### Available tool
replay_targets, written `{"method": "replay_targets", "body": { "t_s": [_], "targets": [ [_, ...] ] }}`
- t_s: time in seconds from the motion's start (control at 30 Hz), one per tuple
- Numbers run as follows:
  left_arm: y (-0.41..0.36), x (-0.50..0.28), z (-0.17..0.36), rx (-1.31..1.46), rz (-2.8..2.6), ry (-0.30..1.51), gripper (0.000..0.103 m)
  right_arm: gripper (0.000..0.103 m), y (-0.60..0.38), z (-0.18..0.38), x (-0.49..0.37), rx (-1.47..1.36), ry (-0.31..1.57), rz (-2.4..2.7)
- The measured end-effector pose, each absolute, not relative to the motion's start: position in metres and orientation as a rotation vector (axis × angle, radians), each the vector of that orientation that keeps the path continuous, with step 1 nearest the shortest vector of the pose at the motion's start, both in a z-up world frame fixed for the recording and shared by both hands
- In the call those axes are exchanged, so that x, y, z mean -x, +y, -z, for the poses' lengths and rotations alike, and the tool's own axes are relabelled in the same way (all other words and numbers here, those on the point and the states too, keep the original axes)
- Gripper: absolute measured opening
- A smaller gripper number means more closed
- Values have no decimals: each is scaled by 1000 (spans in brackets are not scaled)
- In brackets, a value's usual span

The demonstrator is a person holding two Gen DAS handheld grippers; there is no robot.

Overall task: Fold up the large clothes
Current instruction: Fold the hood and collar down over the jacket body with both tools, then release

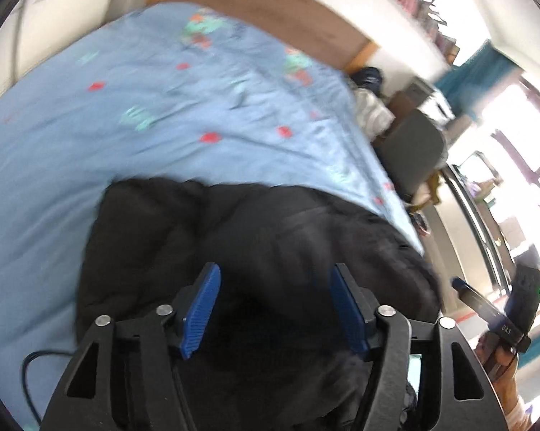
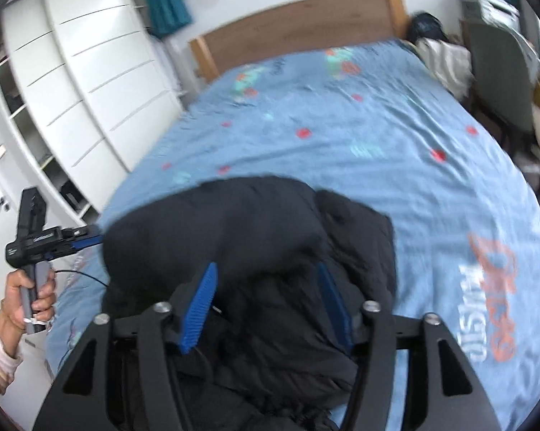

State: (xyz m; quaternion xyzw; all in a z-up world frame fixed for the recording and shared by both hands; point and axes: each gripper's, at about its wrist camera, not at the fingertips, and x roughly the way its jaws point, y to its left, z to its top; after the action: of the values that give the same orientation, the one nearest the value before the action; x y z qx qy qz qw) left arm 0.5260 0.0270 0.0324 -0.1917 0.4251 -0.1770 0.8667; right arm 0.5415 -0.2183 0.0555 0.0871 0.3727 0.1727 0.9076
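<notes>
A bulky black padded garment [image 1: 255, 237] lies bunched on a light blue bedspread [image 1: 126, 115]; the same garment [image 2: 255, 237] shows in the right wrist view. My left gripper [image 1: 275, 280] hovers over it, blue pads [image 1: 201, 309] wide apart with nothing pinched between them. My right gripper [image 2: 266, 280] also stands open above the garment, its pads [image 2: 198, 309] clear of the cloth. The left gripper [image 2: 87, 242] appears from the side at the garment's left edge, held by a hand [image 2: 29, 298]. The right gripper [image 1: 485, 298] shows at the garment's right.
The bedspread [image 2: 377, 136] runs back to a wooden headboard [image 2: 298, 32]. White drawers and shelves [image 2: 83, 82] stand left of the bed. A grey chair [image 1: 413, 151] and piled clothes [image 1: 370, 107] sit beside the bed's right edge, near bright windows.
</notes>
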Motion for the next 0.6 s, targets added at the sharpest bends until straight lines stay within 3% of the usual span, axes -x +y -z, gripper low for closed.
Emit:
{"method": "replay_targets", "body": {
  "t_s": [0.3, 0.6],
  "targets": [
    [-40, -556, -15, 231, 404, 870, 68, 66, -150, -58, -588, -51, 738, -499],
    [-38, -552, 53, 179, 367, 990, 68, 72, -139, 15, -600, -61, 873, -549]
  ]
}}
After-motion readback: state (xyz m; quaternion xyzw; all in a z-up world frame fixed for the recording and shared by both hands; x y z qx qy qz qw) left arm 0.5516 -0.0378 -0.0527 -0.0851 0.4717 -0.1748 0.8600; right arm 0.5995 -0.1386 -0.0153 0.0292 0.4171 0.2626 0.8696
